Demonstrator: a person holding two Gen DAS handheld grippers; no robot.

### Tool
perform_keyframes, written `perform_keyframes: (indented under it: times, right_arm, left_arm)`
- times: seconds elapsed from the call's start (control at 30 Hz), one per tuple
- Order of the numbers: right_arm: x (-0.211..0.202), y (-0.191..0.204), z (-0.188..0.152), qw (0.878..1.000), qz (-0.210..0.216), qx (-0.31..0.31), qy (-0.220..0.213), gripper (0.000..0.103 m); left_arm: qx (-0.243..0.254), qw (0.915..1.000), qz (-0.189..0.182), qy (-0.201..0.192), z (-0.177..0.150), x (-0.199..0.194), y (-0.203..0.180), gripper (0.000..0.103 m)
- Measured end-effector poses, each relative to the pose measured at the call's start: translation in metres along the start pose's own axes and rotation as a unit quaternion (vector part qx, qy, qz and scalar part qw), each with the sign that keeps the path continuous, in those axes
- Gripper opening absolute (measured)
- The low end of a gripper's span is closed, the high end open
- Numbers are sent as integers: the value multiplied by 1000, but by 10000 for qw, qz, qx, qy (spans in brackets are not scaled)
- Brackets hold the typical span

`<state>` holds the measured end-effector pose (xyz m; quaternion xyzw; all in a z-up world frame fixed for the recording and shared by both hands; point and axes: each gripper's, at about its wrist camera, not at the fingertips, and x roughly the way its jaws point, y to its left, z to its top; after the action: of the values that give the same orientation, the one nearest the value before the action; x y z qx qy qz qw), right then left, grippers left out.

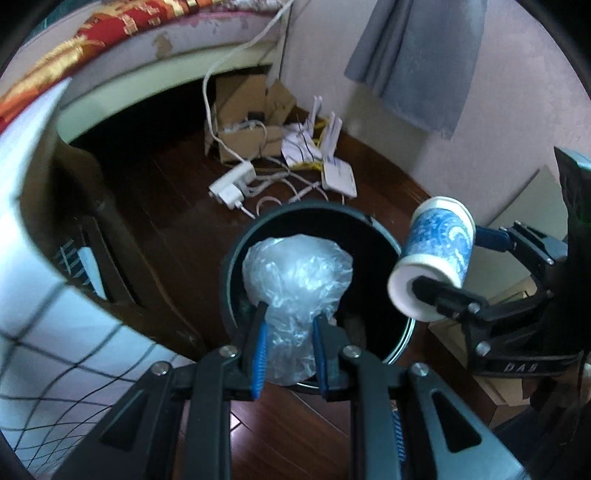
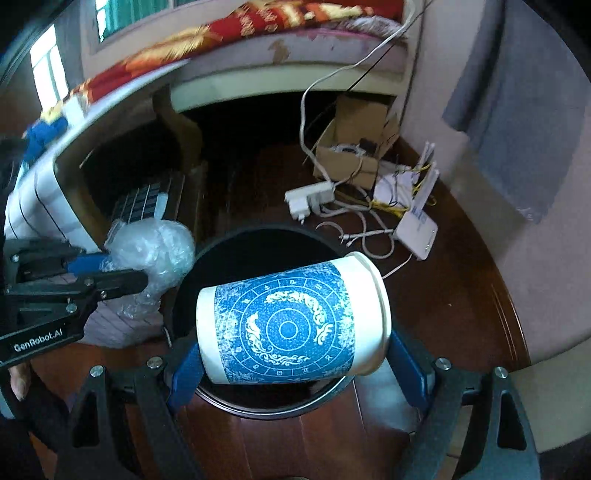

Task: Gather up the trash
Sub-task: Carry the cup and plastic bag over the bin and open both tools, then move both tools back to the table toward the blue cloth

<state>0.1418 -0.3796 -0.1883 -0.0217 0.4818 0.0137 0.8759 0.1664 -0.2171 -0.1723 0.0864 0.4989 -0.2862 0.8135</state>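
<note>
Above a black trash bin (image 1: 373,236) on a dark wooden floor (image 2: 461,295), the left gripper (image 1: 288,325) pinches a crumpled clear plastic bag (image 1: 295,273) between its 2 blue-padded fingers (image 1: 259,354). The right gripper (image 2: 291,354) clamps a blue-and-white paper cup (image 2: 291,328) lying sideways, end to end, over the bin's mouth. Behind, a power strip (image 1: 232,182), cables and a cardboard box (image 2: 354,155) lie beside the bed (image 2: 258,22).

Below you lies a dark wooden floor (image 2: 461,302). A black round trash bin (image 1: 236,266) stands on it. At the bin's twelve o'clock a white power strip (image 2: 310,194) and tangled white cables (image 2: 369,236) lie on the boards; toward one o'clock you have an open cardboard box (image 2: 354,147) and a white router (image 2: 415,234).
</note>
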Motion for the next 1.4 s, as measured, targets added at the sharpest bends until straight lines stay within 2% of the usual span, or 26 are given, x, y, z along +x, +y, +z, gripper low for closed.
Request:
perform_keyframes:
  times: [0.17,0.2,0.27,0.3,0.33,0.37,0.63,0.9,1.07,1.17,1.4]
  right_arm:
    - [37,7,-8,9983,115,-410,402,89]
    - [44,8,-10,9976,108,-483,493,89]
    - [60,10,-15,9952,-153,-687,677,90]
    - [67,9,-17,9937,-336,-749,769,94]
    - [71,6,-18,9930,-412,-733,826,97]
    - [73,2,-20,9930,-458,-678,857,101]
    - [56,-30,-20,9947,-675,-126,771,103]
    - [30,-31,-11,9950,-823,0,569,103]
    - [2,-25,-5,9954,-875,34,382,103]
    - [-14,-21,3,9956,-900,97,248,103]
    - [-55,-2,30,9973,-702,85,-183,103]
  left_arm:
    - [-32,9994,-118,322,-2,25,4,24]
    - [-51,9990,-180,416,-2,30,4,28]
    - [-88,9979,-244,599,-3,39,6,54]
    - [-83,9978,-165,634,-5,43,5,73]
    - [-82,9980,-119,608,-6,43,5,82]
    - [-91,9980,-127,611,-6,43,5,83]
    - [-25,9984,151,538,-10,41,4,85]
    - [87,9992,254,291,-9,19,-3,85]
    - [165,9991,388,-29,-8,-10,-9,85]
    - [177,9976,596,-300,-7,-32,-8,85]
    - [-56,9936,704,-882,-3,-82,6,85]
